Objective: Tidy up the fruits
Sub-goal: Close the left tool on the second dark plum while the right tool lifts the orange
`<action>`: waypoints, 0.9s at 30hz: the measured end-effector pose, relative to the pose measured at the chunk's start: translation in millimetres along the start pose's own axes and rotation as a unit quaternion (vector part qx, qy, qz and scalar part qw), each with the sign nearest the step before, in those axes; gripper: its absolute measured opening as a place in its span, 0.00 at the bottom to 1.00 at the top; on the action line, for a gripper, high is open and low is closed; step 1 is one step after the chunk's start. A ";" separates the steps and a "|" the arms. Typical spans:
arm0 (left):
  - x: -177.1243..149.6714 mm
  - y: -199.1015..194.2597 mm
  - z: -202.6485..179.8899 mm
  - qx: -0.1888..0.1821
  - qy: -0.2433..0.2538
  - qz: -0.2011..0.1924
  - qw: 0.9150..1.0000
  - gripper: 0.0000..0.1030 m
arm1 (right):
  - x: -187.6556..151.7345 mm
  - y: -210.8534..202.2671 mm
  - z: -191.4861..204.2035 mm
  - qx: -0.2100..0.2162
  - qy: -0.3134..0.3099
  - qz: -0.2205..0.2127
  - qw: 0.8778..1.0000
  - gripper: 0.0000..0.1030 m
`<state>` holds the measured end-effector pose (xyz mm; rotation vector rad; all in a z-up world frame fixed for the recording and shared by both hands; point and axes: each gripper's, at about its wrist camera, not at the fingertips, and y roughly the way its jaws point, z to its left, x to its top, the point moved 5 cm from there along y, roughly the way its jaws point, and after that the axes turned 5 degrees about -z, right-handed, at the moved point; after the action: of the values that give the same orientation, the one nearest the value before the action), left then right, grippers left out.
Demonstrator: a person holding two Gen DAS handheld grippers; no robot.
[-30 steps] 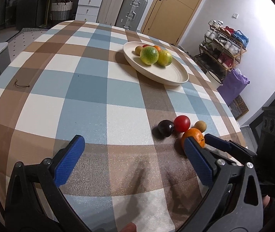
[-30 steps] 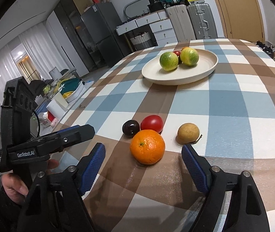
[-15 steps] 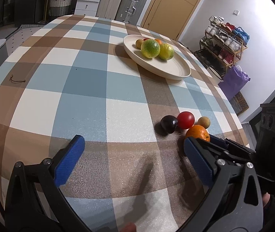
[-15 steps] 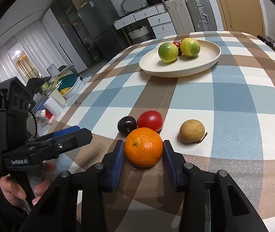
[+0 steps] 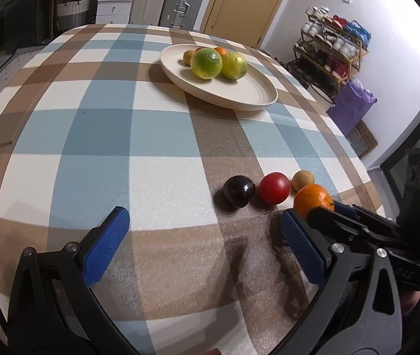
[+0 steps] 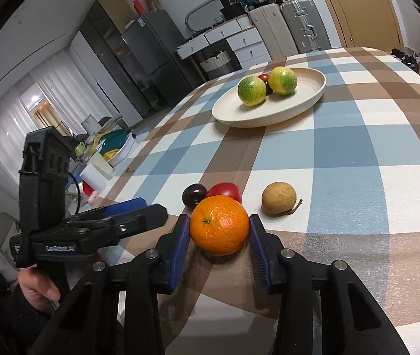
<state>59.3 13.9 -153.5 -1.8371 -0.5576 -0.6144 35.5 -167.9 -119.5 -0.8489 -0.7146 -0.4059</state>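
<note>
The orange point(image 6: 219, 228) is clamped by the right gripper point(image 6: 219, 236); the plate point(image 6: 313, 96) lies ahead, toward the table's far edge.

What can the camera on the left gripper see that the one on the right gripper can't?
Only the left view shows the shoe rack, the purple bag and the left gripper from behind, open. Only the right view shows the fridge, the curtains and both pads of the right gripper pressing the orange. Both show the plate, the tomato and the dark plum.
</note>
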 end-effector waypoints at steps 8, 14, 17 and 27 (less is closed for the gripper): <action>13.0 10.8 -12.9 0.006 0.045 0.007 0.999 0.99 | 3.4 -6.8 -8.3 0.003 0.005 -0.010 1.000 0.39; 17.3 22.7 -16.6 -0.006 0.084 0.029 0.996 0.86 | 5.7 -11.9 -12.4 0.006 0.013 -0.013 1.000 0.39; 15.7 26.8 -19.2 -0.020 0.100 0.036 0.994 0.77 | 7.0 -16.6 -10.4 0.010 0.005 -0.018 1.000 0.39; 11.7 28.8 -38.3 -0.058 0.151 0.038 0.986 0.22 | 7.6 -14.7 -11.9 0.013 0.007 -0.016 1.000 0.39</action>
<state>80.7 -30.5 -154.8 -1.8186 -0.2521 -0.8703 37.0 -186.6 -111.6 -0.8090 -0.7200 -0.4306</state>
